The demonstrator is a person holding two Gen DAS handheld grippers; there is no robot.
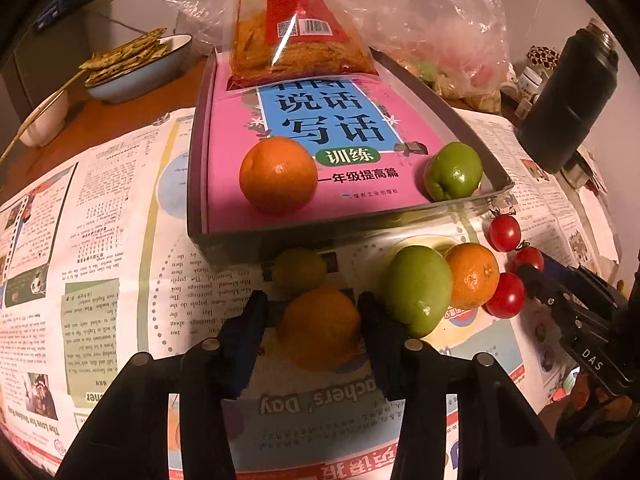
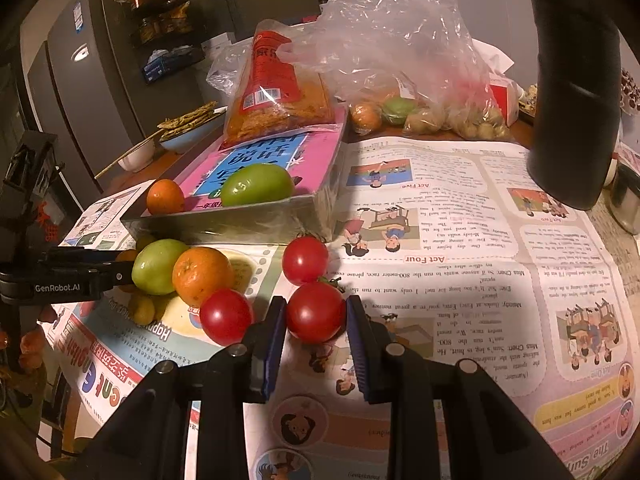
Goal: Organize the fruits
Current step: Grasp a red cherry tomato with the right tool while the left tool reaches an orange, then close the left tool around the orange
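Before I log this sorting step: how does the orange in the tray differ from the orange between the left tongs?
The orange in the tray rests on a pink book, bright and untouched; the orange between the left tongs lies on the newspaper in shadow, flanked by both fingers. The tray one sits beyond the tray's near wall, the other in front. Both are round and similar in size.

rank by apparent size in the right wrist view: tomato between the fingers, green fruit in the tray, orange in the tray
1. Green fruit in the tray
2. Tomato between the fingers, nearer the camera, so its look may flatter it
3. Orange in the tray
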